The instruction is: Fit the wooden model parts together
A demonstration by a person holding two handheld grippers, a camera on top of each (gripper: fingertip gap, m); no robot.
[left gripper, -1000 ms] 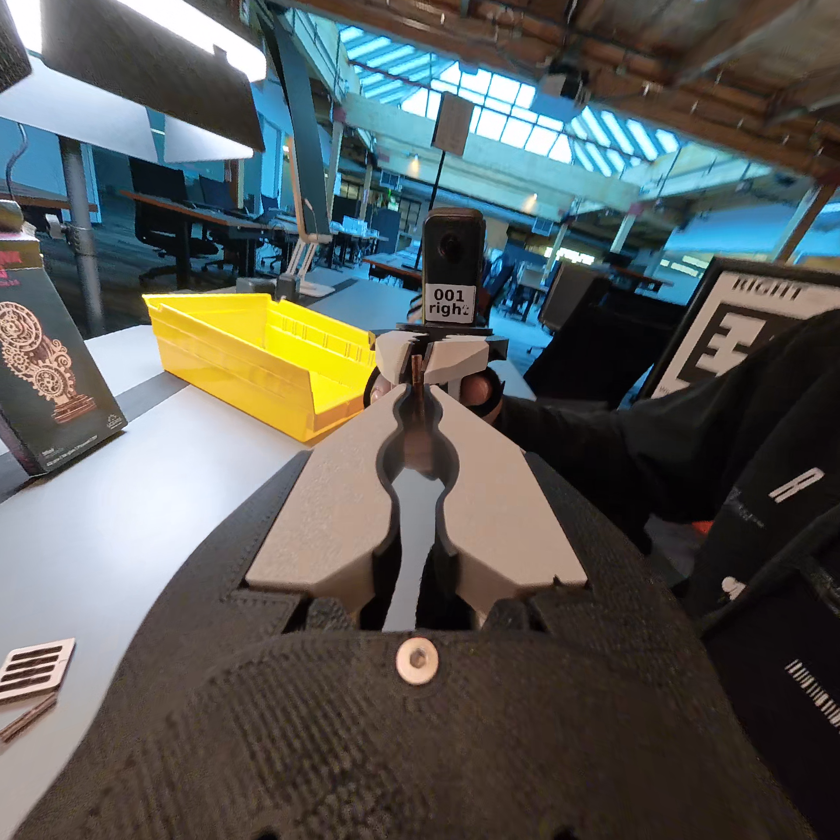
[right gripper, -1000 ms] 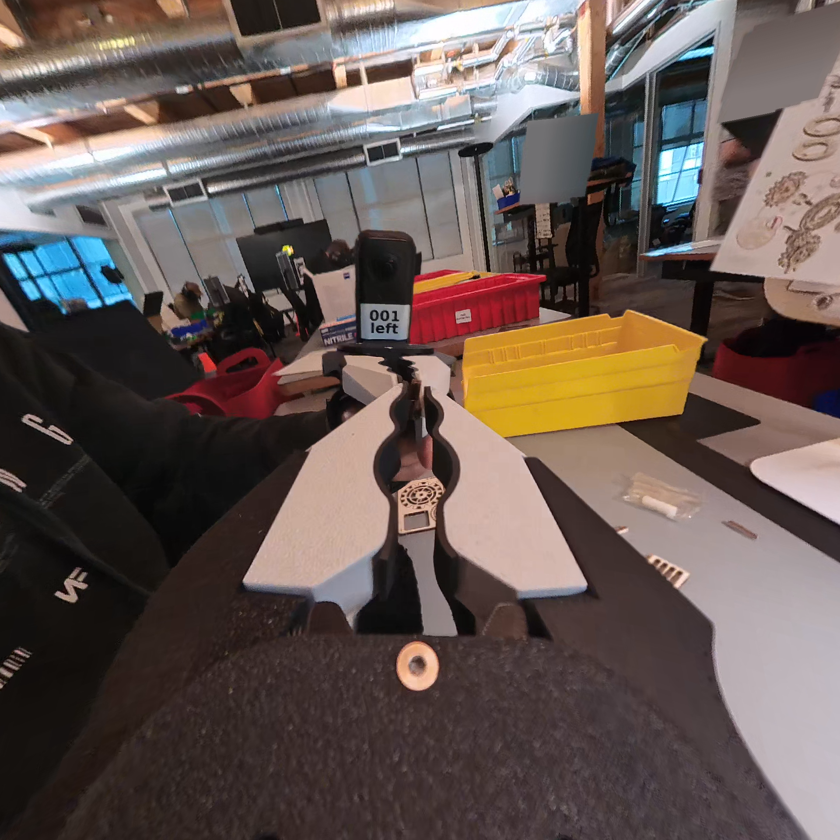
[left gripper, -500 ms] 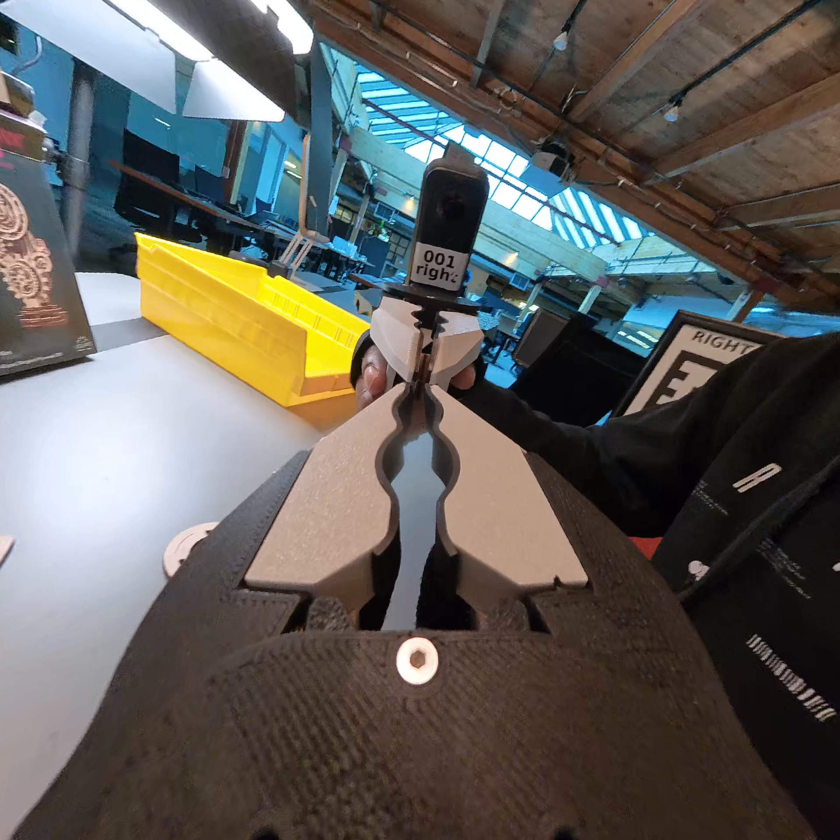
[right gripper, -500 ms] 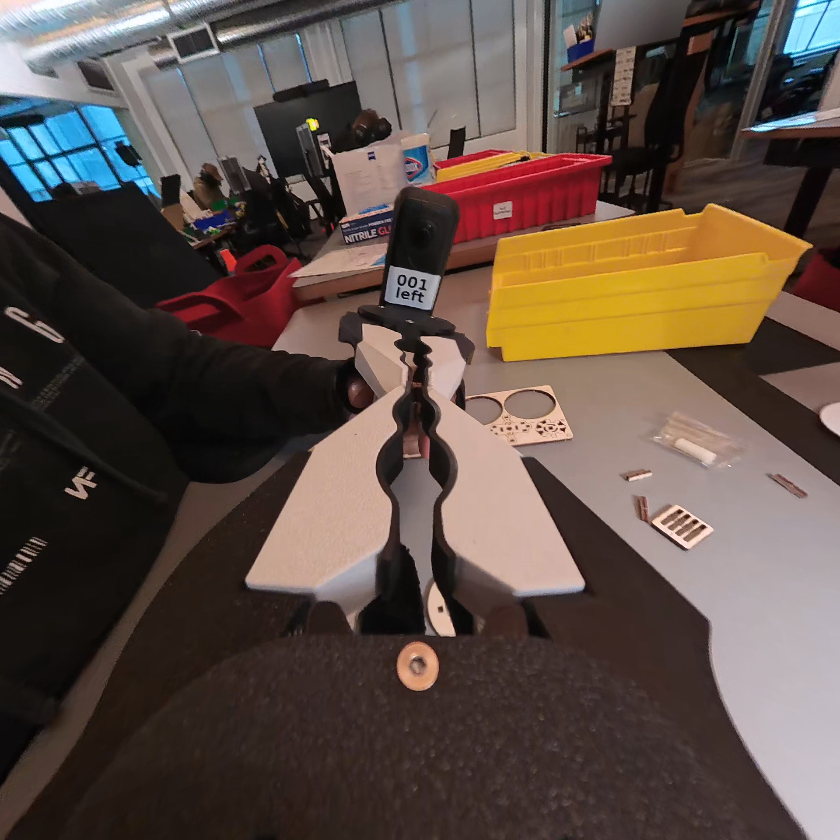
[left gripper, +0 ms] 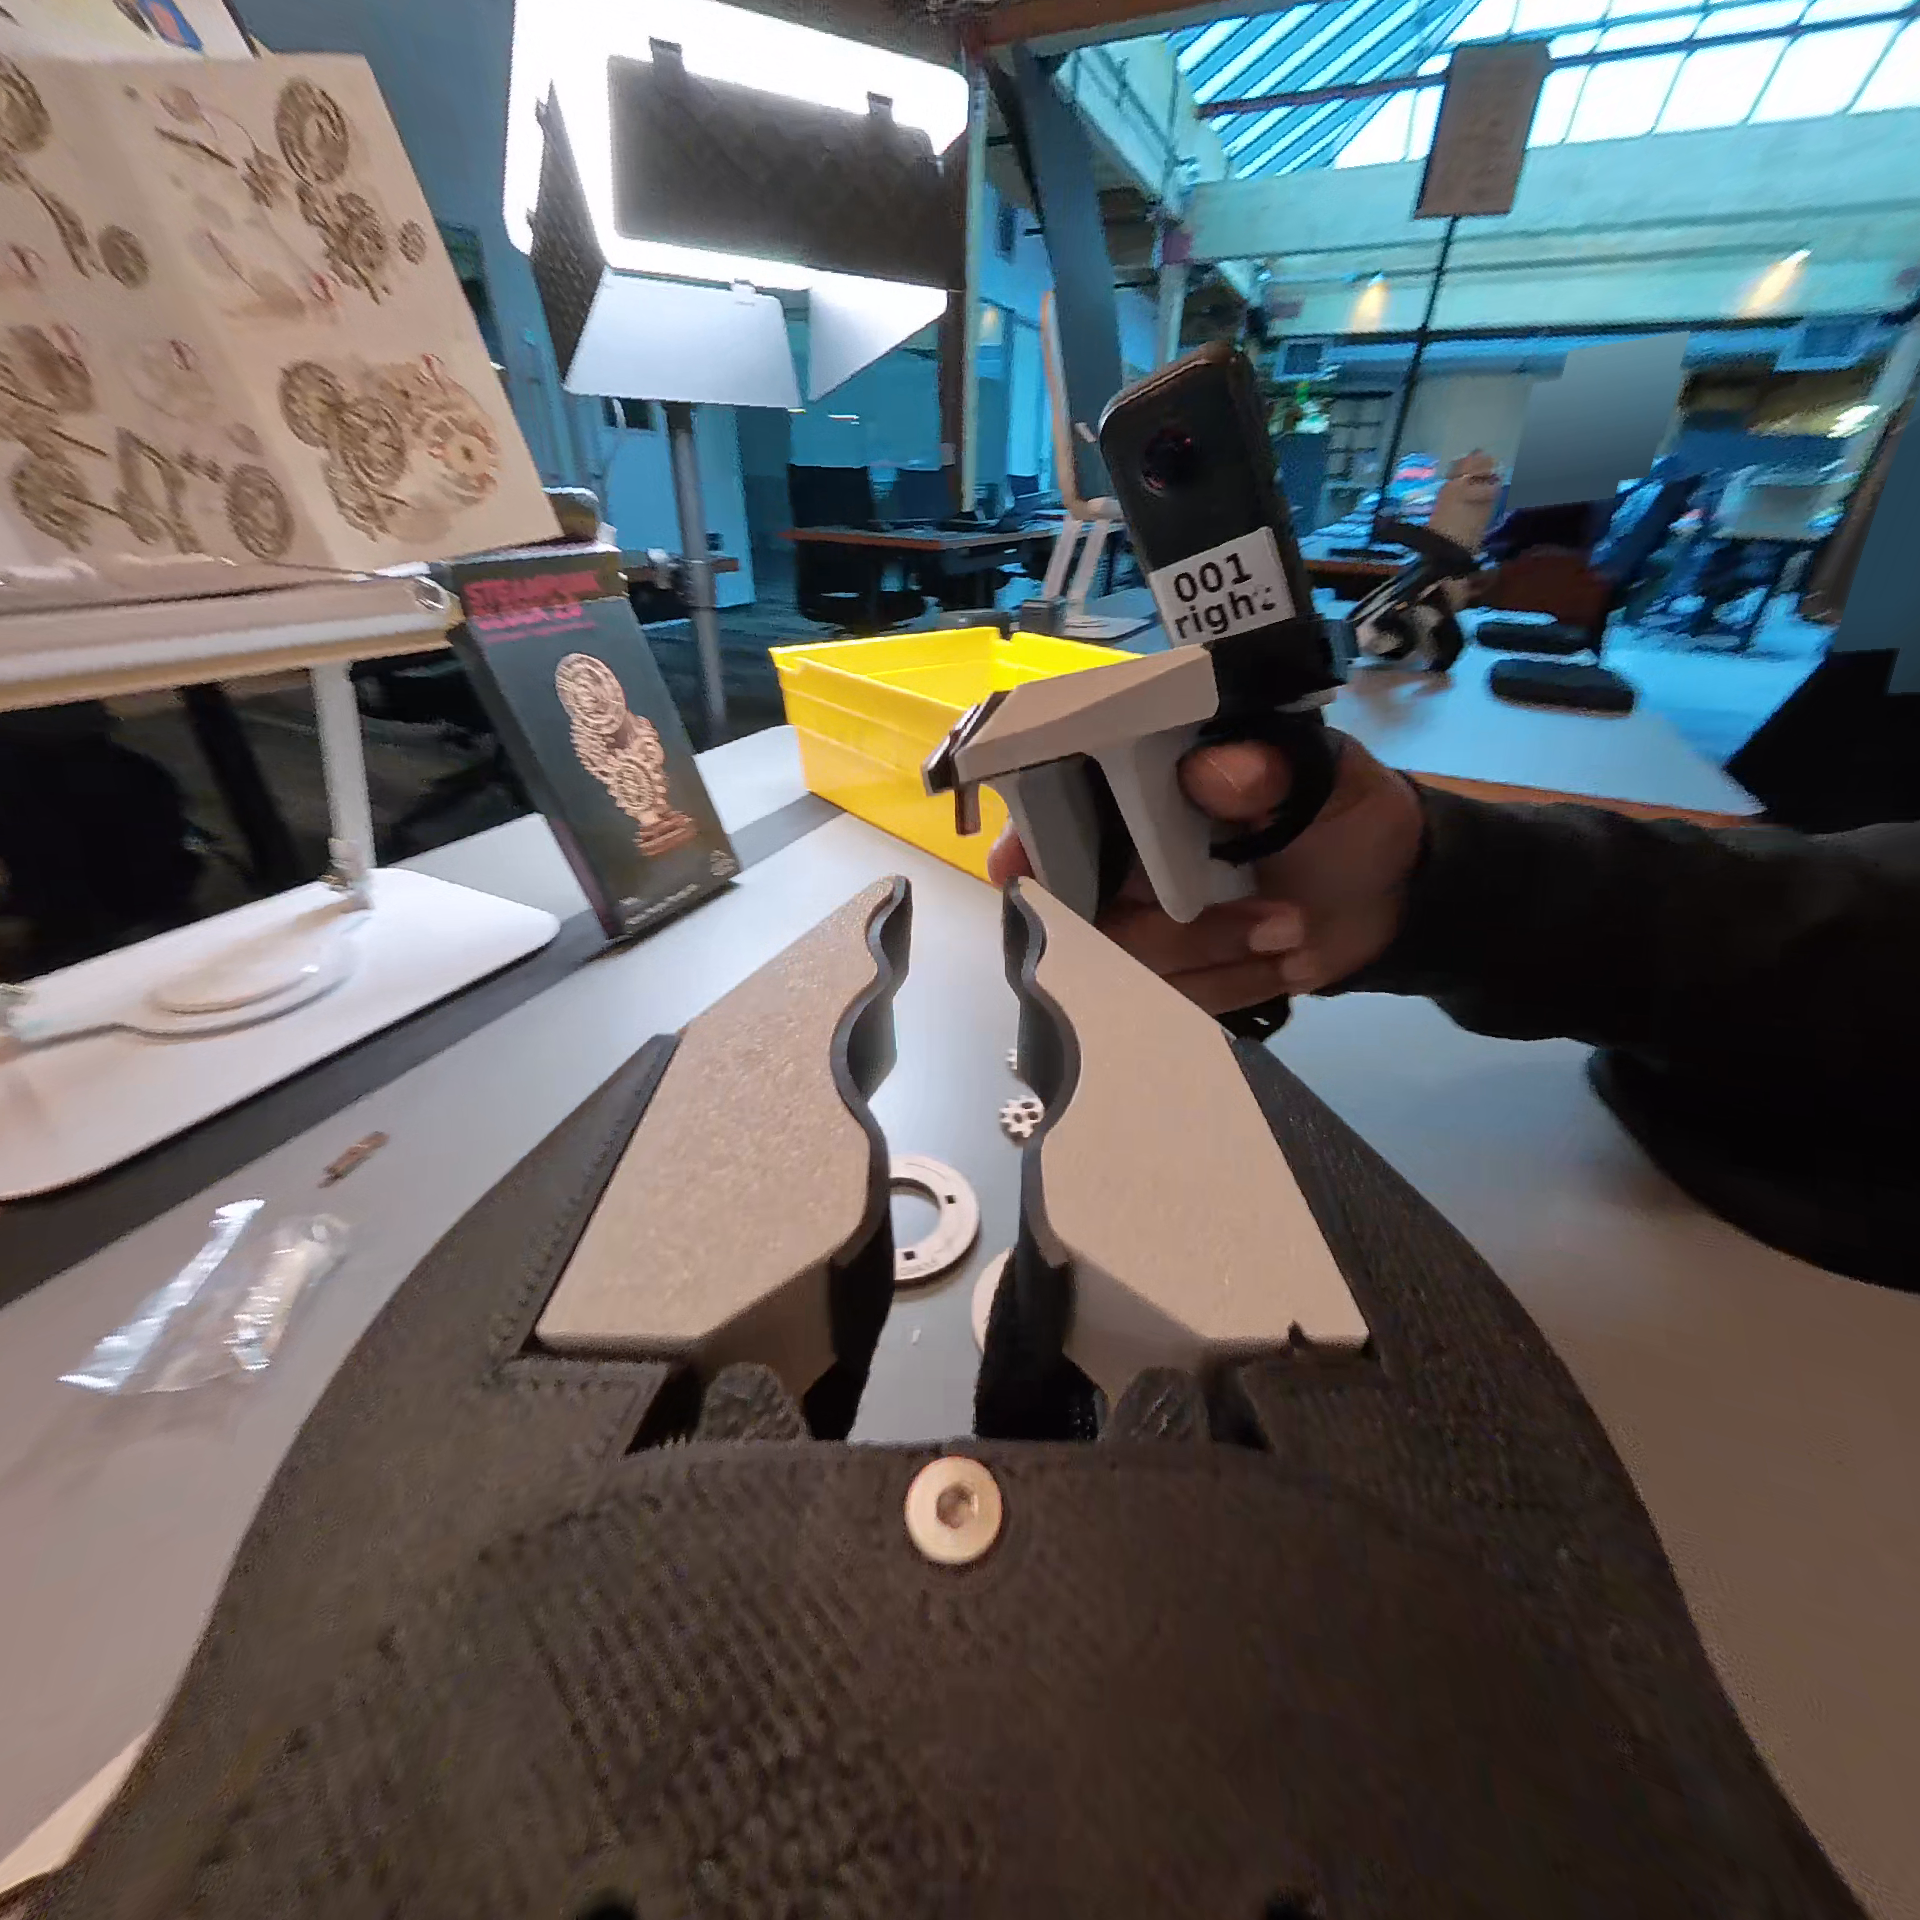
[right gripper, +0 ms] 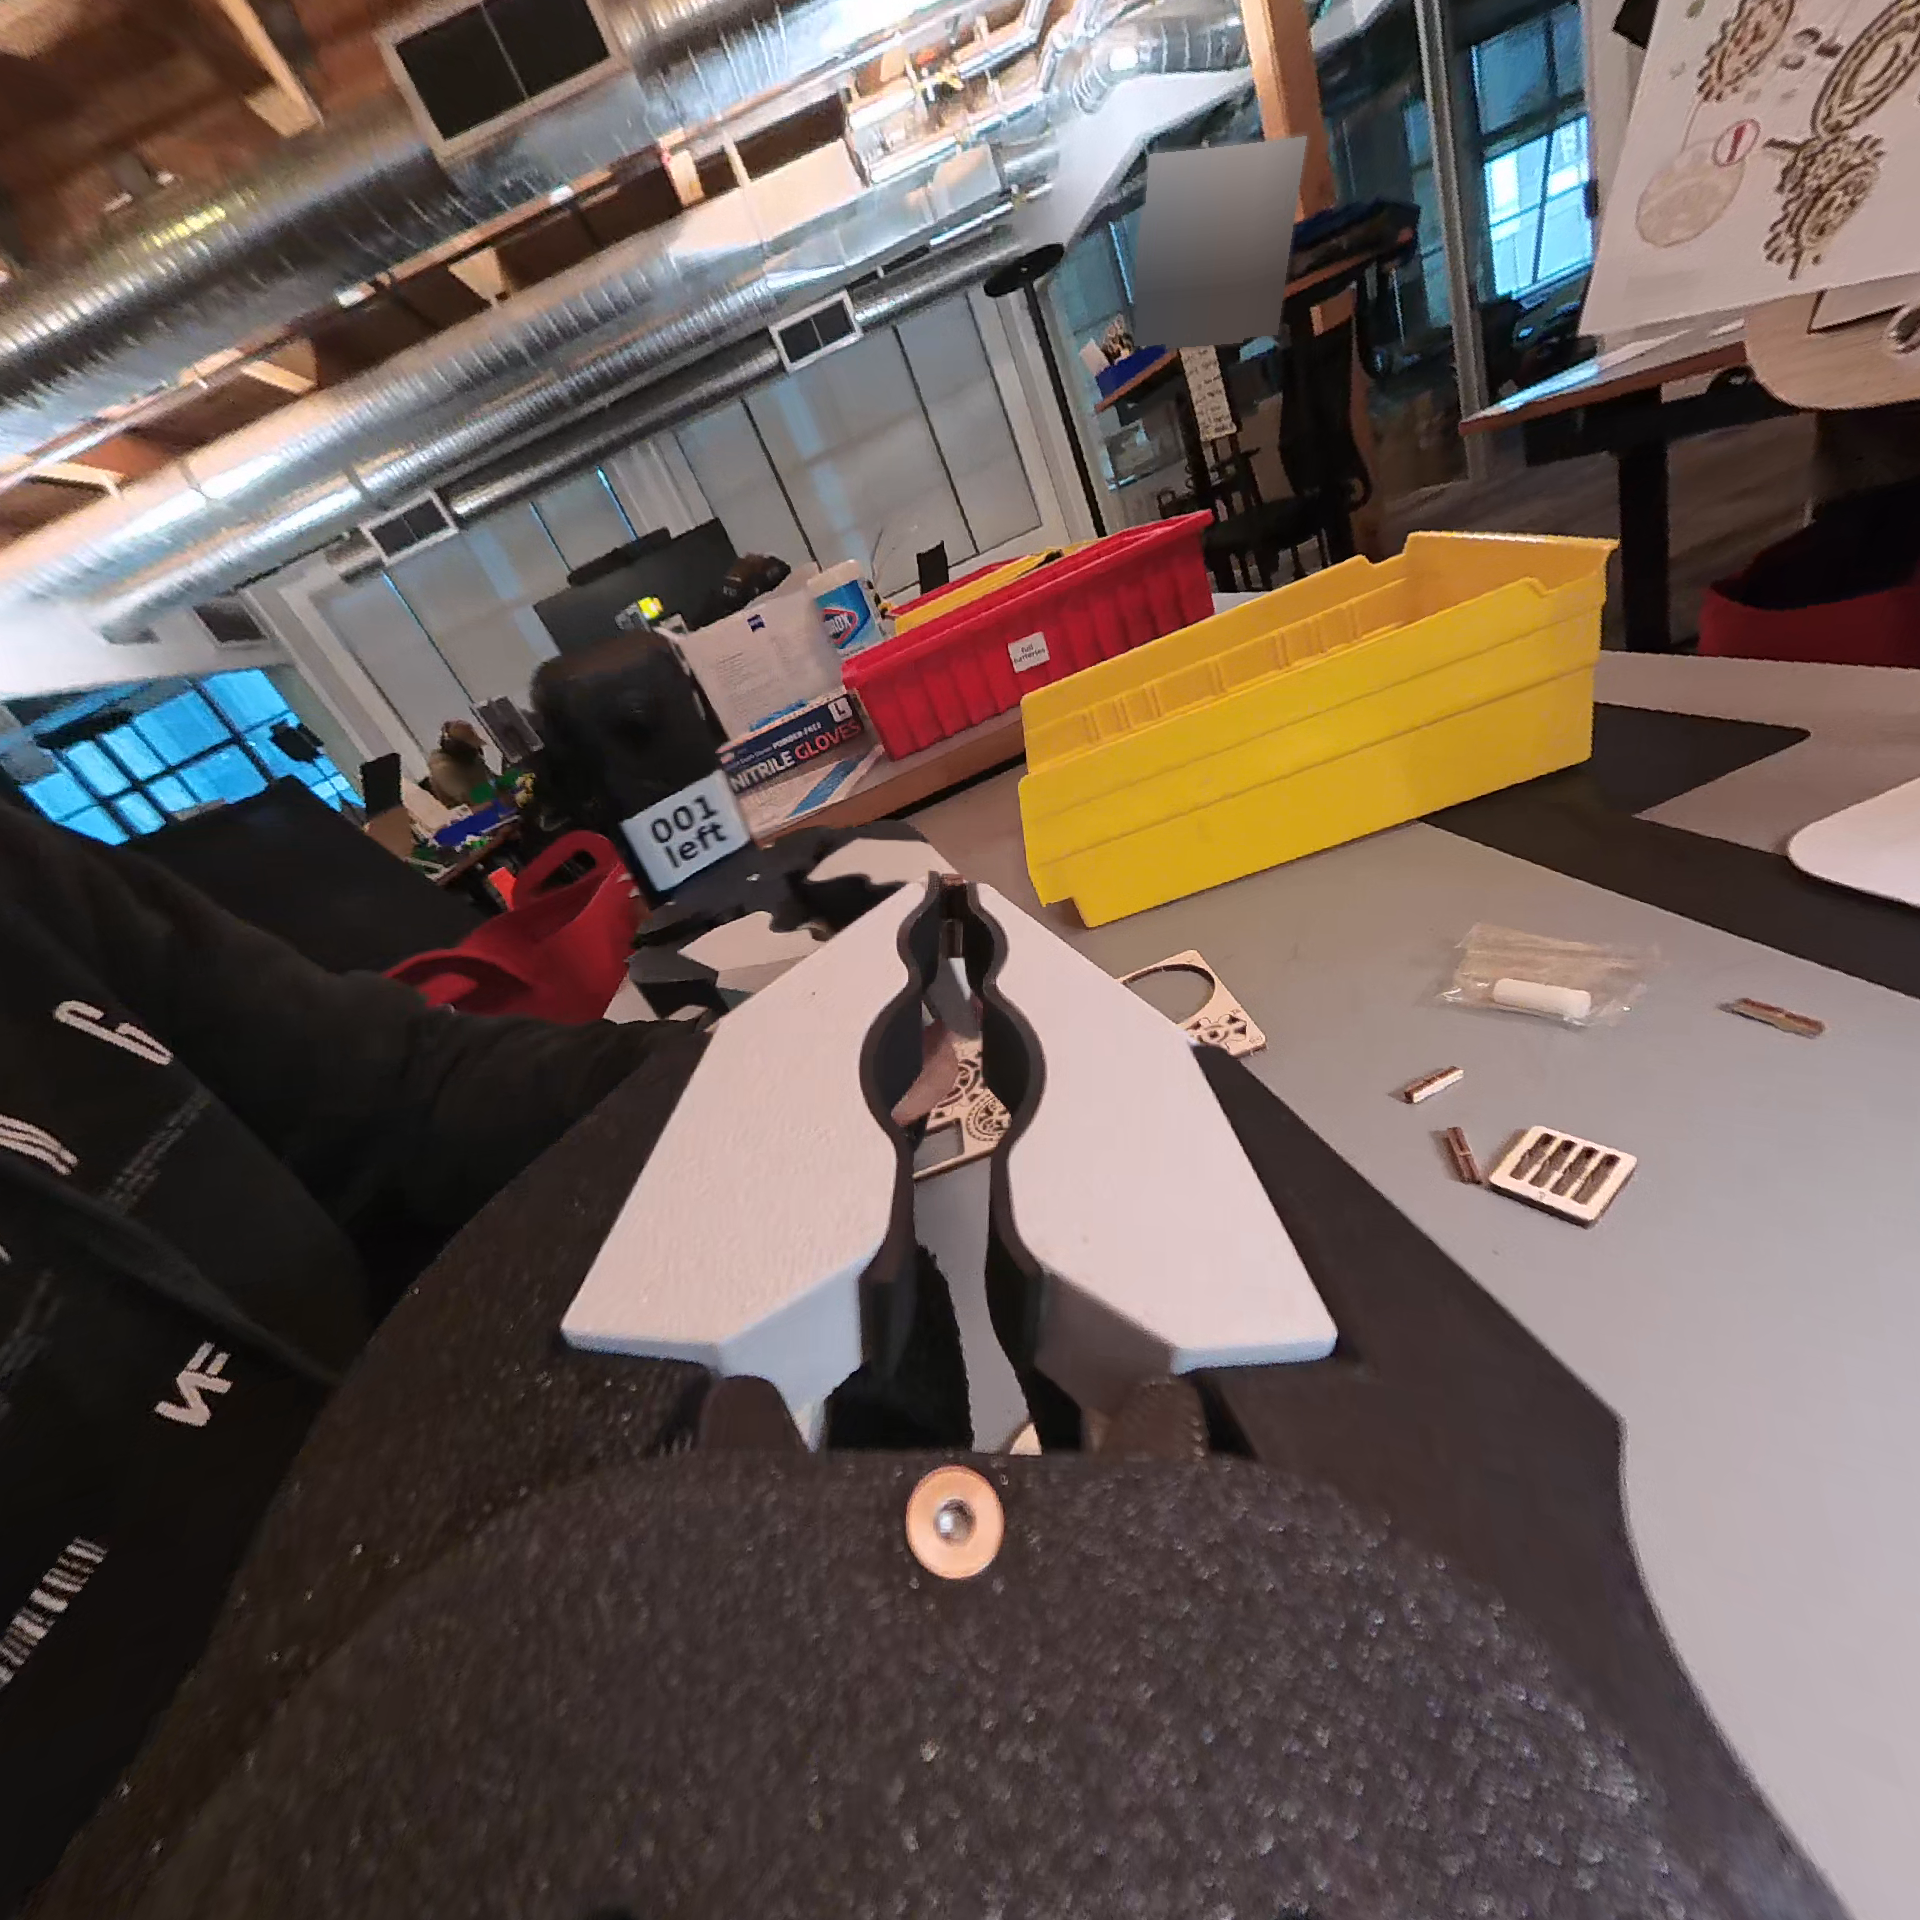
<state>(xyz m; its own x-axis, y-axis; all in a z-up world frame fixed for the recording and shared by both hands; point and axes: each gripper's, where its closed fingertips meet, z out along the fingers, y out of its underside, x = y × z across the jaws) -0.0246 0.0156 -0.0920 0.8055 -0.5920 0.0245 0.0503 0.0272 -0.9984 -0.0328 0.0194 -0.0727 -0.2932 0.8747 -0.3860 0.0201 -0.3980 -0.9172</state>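
Right wrist view shows the right claw [right gripper: 951,914] closed on a thin wooden piece [right gripper: 950,920] pinched at its tips; the piece is small and its shape cannot be made out. Left wrist view confirms this: a dark sliver [left gripper: 966,805] hangs from the tips of that claw, held above the tabletop [left gripper: 499,1049]. The left claw [left gripper: 956,904] stands open and empty, its fingers apart. Between them, on the tabletop, lie a wooden ring [left gripper: 930,1221] and a small gear [left gripper: 1021,1119]. Near the right claw lies a cut-out sheet [right gripper: 1195,1003]; further right are a slotted plate [right gripper: 1562,1174], short sticks [right gripper: 1434,1084] and a clear bag [right gripper: 1538,987]. A yellow bin [right gripper: 1309,727] sits beyond.

Judgement: one part is in hand and its mate is not yet picked. The next move calls for the left claw to descend on the ring or gear and close, then bring it level with the held piece.
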